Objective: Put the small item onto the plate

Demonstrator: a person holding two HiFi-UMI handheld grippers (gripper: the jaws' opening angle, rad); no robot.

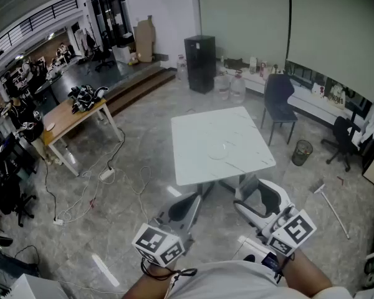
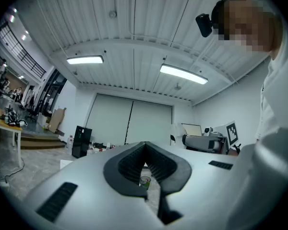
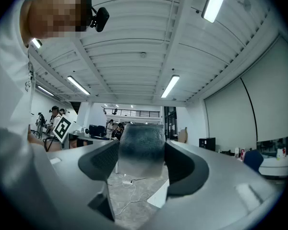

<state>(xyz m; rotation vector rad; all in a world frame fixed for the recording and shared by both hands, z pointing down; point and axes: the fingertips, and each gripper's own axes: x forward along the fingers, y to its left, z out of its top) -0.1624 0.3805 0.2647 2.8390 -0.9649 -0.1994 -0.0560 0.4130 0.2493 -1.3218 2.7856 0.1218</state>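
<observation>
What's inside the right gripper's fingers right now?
A translucent grey cylindrical item, gripped by the right gripper. The fingers cover its sides, so its full shape cannot be seen.

A square white table (image 1: 237, 161) with a pale marbled top stands in front of you. A clear plate (image 1: 219, 148), faint against the top, lies near its middle. The table stands on a grey stone floor (image 1: 143, 229), where white cables (image 1: 81, 198) trail to your left.

A white desk (image 1: 221, 145) stood ahead of the jaws on grey floor (image 1: 137, 192) — black cabinet (image 1: 201, 63) beyond it, dark chair (image 1: 279, 101) rightward, strip lights (image 2: 181, 74) overhead.
</observation>
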